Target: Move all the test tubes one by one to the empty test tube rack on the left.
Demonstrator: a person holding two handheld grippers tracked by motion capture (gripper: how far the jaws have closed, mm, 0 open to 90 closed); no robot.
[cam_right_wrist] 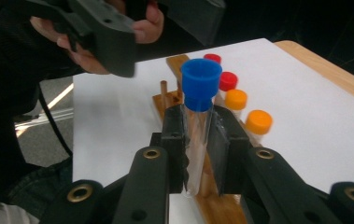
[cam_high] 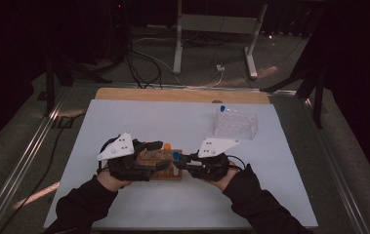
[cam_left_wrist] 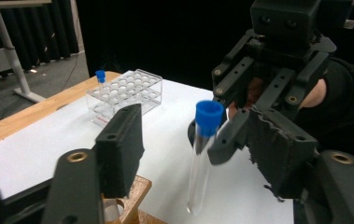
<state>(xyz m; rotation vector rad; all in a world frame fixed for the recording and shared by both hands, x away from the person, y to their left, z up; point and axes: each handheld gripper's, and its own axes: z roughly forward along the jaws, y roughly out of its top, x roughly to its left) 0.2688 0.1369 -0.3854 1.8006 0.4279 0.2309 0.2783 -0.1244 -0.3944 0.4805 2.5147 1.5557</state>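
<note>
My right gripper (cam_high: 178, 160) (cam_right_wrist: 198, 140) is shut on a clear test tube with a blue cap (cam_high: 176, 156) (cam_right_wrist: 201, 84) (cam_left_wrist: 202, 154) and holds it upright over the wooden rack (cam_high: 169, 174) (cam_right_wrist: 171, 63). In that rack stand two red-capped tubes (cam_right_wrist: 228, 80) and two orange-capped tubes (cam_right_wrist: 258, 122). My left gripper (cam_high: 159, 156) (cam_left_wrist: 188, 140) faces the right one from across the rack. Its jaws stand on either side of the held tube with a gap on both sides, so it is open.
A clear plastic rack (cam_high: 235, 124) (cam_left_wrist: 128, 91) stands at the back right of the white mat (cam_high: 124, 122), with one blue-capped tube (cam_high: 223, 108) (cam_left_wrist: 100, 77) in a far corner hole. Beyond the table are a desk frame (cam_high: 216, 24) and cables on the floor.
</note>
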